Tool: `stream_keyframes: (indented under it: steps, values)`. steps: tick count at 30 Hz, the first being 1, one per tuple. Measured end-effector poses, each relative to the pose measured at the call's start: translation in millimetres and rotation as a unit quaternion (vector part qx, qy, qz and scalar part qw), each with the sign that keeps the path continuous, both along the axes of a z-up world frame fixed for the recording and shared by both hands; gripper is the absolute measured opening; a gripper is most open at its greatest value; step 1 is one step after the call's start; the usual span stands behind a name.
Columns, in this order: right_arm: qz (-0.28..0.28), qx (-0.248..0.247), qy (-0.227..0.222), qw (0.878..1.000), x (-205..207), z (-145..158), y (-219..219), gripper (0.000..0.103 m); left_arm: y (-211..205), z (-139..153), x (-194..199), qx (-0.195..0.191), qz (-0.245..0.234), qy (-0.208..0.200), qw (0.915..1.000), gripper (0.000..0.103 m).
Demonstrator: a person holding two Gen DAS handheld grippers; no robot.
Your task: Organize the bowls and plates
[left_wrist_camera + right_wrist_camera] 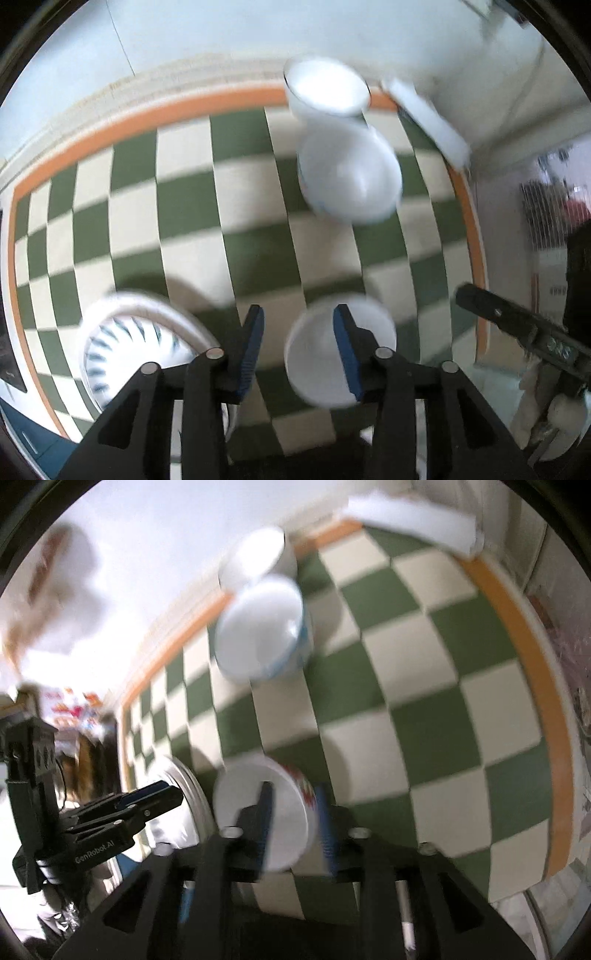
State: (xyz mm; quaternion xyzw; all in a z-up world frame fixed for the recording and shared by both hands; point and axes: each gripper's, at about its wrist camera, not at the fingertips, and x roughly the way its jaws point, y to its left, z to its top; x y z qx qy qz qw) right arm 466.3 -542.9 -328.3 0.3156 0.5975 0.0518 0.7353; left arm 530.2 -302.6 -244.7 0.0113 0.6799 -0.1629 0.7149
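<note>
**Ana:** Right gripper (291,814) first: its blue fingers straddle the wall of a small white bowl (264,814) with a red pattern on its side, one finger inside, one outside. Blur hides whether the pads press on the rim, so I can't tell if it is clenched on it.

**Ben:** And the left gripper (299,347)?

**Ana:** Released, jaws spread, nothing between them. It hangs over the checkered tablecloth (192,206), just beside that same small bowl (340,350), with a plate (125,343) bearing blue streaks at its other side.

**Ben:** Where is there open room?

**Ana:** The middle of the cloth is bare squares, from the near bowl up to the far pair. The orange border (110,125) runs along the far and side edges, with the pale wall right behind.

**Ben:** What stands in the way?

**Ana:** Two more bowls at the far end: a blue-marked bowl (351,177), and a plain white bowl (327,90) touching or just behind it, close to the border. A white flat thing (428,118) lies near the far corner, too blurred to name.

**Ben:** Are the grippers close?

**Ana:** Near each other; from the right wrist view the left one (155,797) sits in front of the plate (184,797).
</note>
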Motion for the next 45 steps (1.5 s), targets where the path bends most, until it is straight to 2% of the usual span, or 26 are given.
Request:
stream_keyframes:
  steps: [1,3,5,13,15,18,20,22,24,28,33,40,45]
  values:
    - [-0.006,-0.001,-0.008,1.000,7.3,4.0,-5.2,0.048,-1.2,-0.3,12.5,-0.001,0.010,-0.003,0.9999,0.037]
    - [-0.015,0.000,-0.020,1.000,23.1,6.8,-13.5,0.048,-7.7,-5.7,30.1,-0.004,0.022,-0.004,0.9997,0.037]
    - [-0.022,0.000,-0.014,1.000,41.1,0.6,-18.3,0.048,-17.6,-12.7,49.3,0.000,0.026,-0.004,0.9996,0.037]
    - [-0.017,-0.002,0.011,1.000,101.5,-42.1,-18.6,0.048,-37.8,-61.8,93.3,0.009,0.007,0.034,0.9994,0.037]
    - [-0.015,-0.007,0.019,1.000,113.1,-54.0,-17.1,0.048,-44.4,-74.8,99.1,0.022,0.002,0.041,0.9989,0.036]
    - [-0.014,-0.006,0.031,0.999,127.6,-71.1,-15.7,0.047,-51.1,-91.8,104.1,0.025,-0.005,0.053,0.9983,0.029]
    - [-0.012,-0.004,0.037,0.999,134.5,-79.1,-14.4,0.038,-53.3,-100.6,105.2,0.021,-0.006,0.060,0.9979,0.021]
    - [-0.010,-0.006,0.040,0.999,138.5,-83.8,-12.7,0.020,-52.9,-105.6,105.0,0.012,-0.001,0.062,0.9980,0.020]
    - [-0.010,-0.005,0.039,0.999,140.2,-84.4,-11.0,0.015,-55.0,-104.9,100.4,-0.004,-0.005,0.061,0.9981,0.020]
    - [-0.001,-0.034,0.032,0.999,142.8,-80.3,-4.5,0.014,-63.9,-100.6,89.7,0.013,-0.024,0.042,0.9987,0.020]
    - [0.002,-0.041,0.031,0.999,137.9,-71.7,-3.1,0.013,-61.1,-94.8,83.8,-0.003,-0.023,0.051,0.9984,0.020]
    - [-0.002,-0.048,0.011,0.999,116.4,-40.3,1.4,0.014,-54.1,-56.6,62.7,-0.019,-0.050,0.030,0.9981,0.020]
    - [-0.009,-0.047,-0.002,0.999,87.7,-9.9,10.8,0.014,-46.9,-23.9,38.9,-0.022,-0.068,0.000,0.9974,0.020]
